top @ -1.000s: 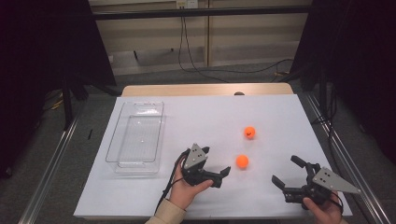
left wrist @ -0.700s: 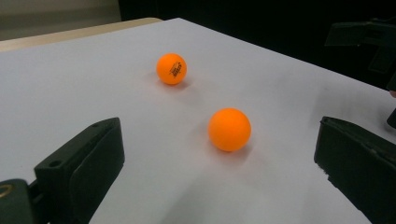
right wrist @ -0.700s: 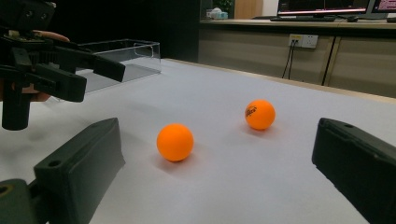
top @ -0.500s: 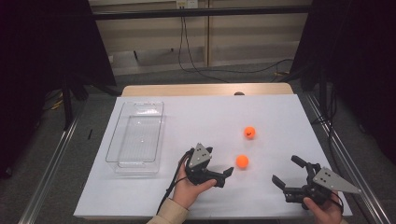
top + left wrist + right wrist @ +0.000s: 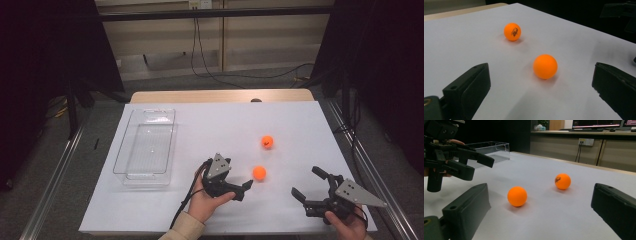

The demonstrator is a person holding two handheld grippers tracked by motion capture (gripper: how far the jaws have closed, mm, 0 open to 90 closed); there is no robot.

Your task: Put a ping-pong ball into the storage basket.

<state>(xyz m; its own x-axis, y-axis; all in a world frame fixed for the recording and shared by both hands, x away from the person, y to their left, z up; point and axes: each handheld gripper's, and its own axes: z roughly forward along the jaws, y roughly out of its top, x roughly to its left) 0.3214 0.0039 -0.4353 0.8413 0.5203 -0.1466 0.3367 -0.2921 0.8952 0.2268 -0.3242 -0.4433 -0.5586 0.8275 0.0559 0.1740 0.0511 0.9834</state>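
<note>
We hold the left gripper (image 5: 239,187) low over the white table (image 5: 210,130), our left hand (image 5: 207,202) wrapped under it, wrist coming in from the bottom edge of the high view. It is turned toward the table's right side, its jaws spread wide and closed on nothing. In the left gripper view the two black jaws stand far apart at the bottom corners.

Our right gripper (image 5: 309,186) sits near the table's front right corner, held in our right hand (image 5: 345,225), and points back toward the left. Its jaws are also wide apart and hold nothing.

The nearer orange ball (image 5: 259,173) lies on the table just ahead of the left gripper's jaw tips, apart from them. In the left gripper view this ball (image 5: 545,66) sits between the lines of the two jaws but farther out, not touched by either. The second orange ball (image 5: 267,142) lies farther back, near the first. Both rest between the two grippers, closer to the left one.

The farther ball (image 5: 512,31) carries a small dark printed mark; we cannot read the letters. The nearer ball shows no print on the faces we see.

A clear plastic tray (image 5: 122,155) stands at the table's left, well apart from the balls.
</note>
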